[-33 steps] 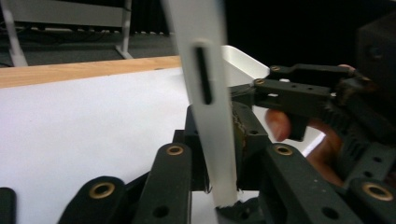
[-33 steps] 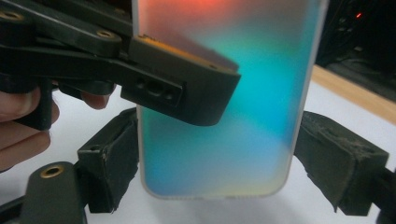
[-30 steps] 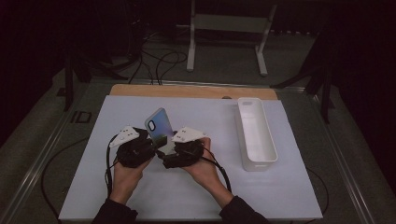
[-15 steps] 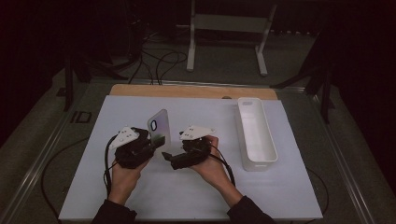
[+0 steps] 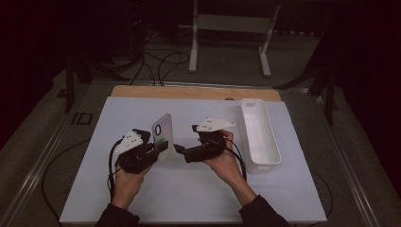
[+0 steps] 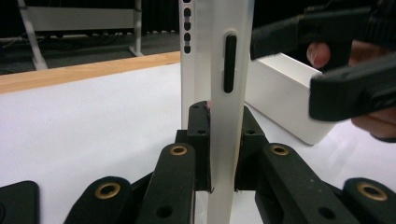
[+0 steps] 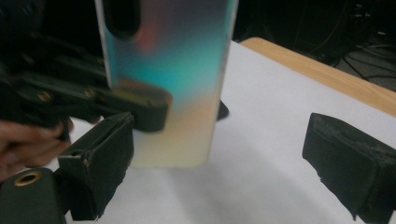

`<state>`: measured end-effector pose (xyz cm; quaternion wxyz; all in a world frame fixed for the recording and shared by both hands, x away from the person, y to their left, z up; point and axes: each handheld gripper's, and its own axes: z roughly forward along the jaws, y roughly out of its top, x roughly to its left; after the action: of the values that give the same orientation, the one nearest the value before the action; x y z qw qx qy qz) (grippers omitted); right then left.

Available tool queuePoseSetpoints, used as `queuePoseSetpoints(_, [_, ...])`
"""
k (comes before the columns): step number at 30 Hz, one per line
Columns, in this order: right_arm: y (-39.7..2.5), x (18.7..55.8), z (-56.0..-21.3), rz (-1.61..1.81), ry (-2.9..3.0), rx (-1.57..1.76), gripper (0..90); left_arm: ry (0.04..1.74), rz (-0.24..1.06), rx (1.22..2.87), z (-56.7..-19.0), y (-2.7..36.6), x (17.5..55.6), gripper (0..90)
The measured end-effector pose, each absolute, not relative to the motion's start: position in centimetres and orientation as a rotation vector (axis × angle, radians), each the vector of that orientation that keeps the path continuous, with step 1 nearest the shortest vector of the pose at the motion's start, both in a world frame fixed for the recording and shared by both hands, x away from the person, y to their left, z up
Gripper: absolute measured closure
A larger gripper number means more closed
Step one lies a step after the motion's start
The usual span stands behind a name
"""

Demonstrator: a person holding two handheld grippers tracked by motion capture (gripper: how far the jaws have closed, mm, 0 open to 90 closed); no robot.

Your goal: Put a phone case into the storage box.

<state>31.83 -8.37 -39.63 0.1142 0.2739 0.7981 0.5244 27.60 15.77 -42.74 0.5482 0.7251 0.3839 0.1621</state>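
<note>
Phone case [image 5: 161,135] upright in L gripper [image 5: 158,147]; R gripper [image 5: 178,149] agape.

1. The high view sits above the person's side of the white table [image 5: 189,189] and looks forward and down, far enough back to take in the whole top, both forearms and the dark floor beyond.
2. The left gripper view rides low on the left gripper [image 6: 223,154] and looks along its jaws — very close, with the phone case [image 6: 219,84] standing edge-on between them.
3. The right gripper view rides on the right gripper [image 7: 233,158], facing the case's broad iridescent face [image 7: 173,79] just ahead of its parted jaws.
4. All three views share the case and the white table — the two gripper views face each other across it.
</note>
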Motion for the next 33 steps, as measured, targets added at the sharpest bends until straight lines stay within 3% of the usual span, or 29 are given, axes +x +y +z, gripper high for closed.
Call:
queuePoseSetpoints(21, [-6.0,32.2,-37.6,1.694,2.331,0.814,8.9,0.860,0.390,1.750,-43.2,14.3,26.9,81.2])
queuePoseSetpoints(33, [-5.8,32.5,-38.1,1.701,2.326,0.862,15.0,0.848,0.377,1.749,-43.5,13.5,26.6,81.2])
